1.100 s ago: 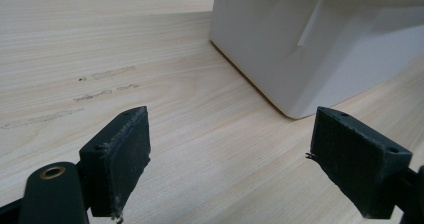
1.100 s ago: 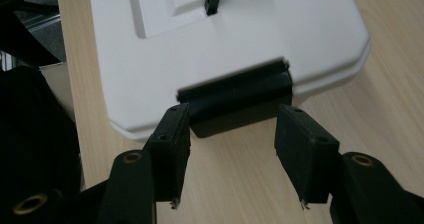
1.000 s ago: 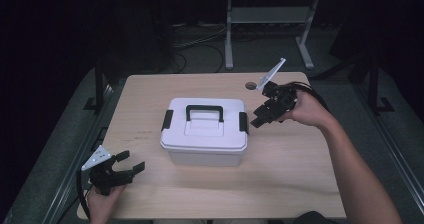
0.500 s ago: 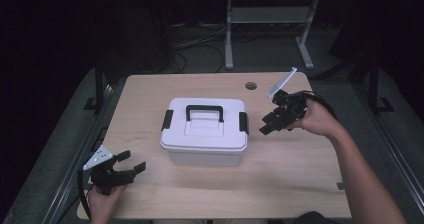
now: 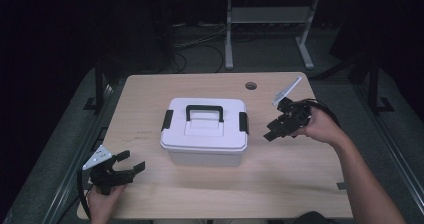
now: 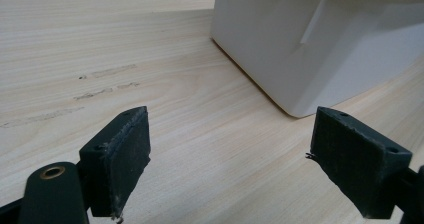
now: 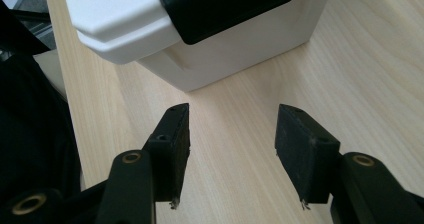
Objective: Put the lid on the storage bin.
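Observation:
A white lidded box [image 5: 205,131] with a black handle [image 5: 204,112] and black side latches stands in the middle of the wooden table [image 5: 150,94]. My right gripper [image 5: 271,130] hovers just right of the box, open, pointing at its right latch [image 5: 243,122]. In the right gripper view that black latch [image 7: 220,6] sits above the empty jaws [image 7: 231,149]. My left gripper [image 5: 131,163] rests near the front left corner, open and empty. The left gripper view has the box's lower corner [image 6: 310,39] ahead of its spread jaws [image 6: 240,164].
A round cable hole [image 5: 251,86] is in the table's far right. A metal stand [image 5: 270,19] and cables lie on the dark floor beyond. The table's front edge runs just beneath my left hand.
My right gripper has moved down and away from the box's top right, settling lower beside the right latch. The left gripper has stayed put.

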`<action>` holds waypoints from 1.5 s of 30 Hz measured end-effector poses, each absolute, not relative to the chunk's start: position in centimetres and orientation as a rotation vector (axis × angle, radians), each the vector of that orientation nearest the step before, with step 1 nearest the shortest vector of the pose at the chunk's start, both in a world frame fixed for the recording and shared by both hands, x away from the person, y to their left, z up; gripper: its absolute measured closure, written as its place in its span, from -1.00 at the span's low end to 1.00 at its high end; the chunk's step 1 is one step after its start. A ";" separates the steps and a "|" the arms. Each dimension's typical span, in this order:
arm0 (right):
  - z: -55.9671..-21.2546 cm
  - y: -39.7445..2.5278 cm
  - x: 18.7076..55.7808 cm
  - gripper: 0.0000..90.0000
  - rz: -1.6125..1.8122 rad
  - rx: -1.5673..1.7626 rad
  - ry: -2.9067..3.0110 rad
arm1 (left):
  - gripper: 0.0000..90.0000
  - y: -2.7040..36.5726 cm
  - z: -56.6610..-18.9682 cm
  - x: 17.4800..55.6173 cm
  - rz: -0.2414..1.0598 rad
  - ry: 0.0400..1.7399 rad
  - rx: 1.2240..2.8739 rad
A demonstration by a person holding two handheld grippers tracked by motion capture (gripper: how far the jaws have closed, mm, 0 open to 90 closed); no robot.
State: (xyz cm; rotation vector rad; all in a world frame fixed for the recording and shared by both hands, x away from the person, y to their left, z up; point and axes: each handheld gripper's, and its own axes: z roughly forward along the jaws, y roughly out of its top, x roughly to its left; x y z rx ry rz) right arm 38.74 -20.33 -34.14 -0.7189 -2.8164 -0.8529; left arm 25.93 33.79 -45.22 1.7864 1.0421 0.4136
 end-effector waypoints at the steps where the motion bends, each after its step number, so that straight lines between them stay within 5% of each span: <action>1: -34.2 -20.4 38.7 0.05 -0.855 -0.716 -2.821 | -0.66 33.8 -45.2 25.9 0.413 1.041 1.785; 45: -39.0 -24.1 36.1 0.05 -0.798 -0.833 -2.740 | -0.66 33.7 -45.2 25.9 0.417 1.044 1.792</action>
